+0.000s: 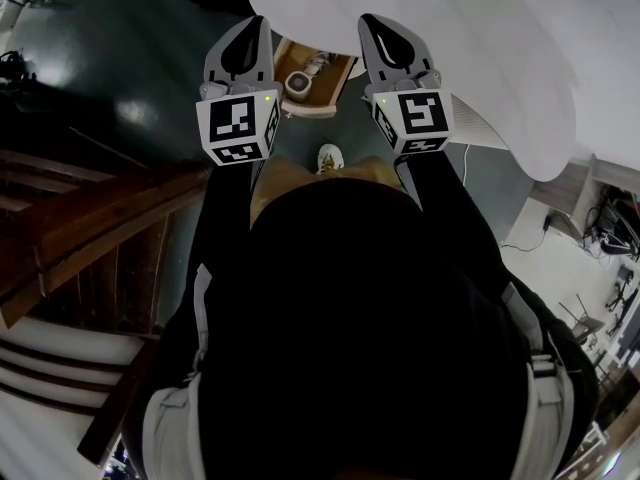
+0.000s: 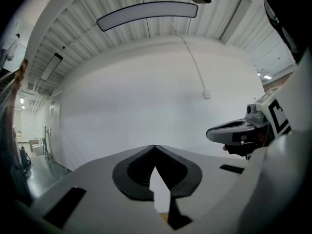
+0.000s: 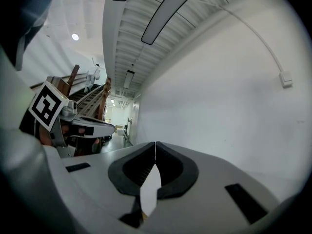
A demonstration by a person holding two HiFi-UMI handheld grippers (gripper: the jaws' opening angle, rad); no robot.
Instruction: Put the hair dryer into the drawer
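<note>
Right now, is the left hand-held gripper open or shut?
Shut. In its own view, the left hand-held gripper shows both tips touching, with nothing held between them.

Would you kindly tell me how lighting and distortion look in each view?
Head view: strong fisheye, dark clothing nearly black, white wall washed out. Left gripper view: even light, ceiling lamp bowed. Right gripper view: same bowing, black corners.
</note>
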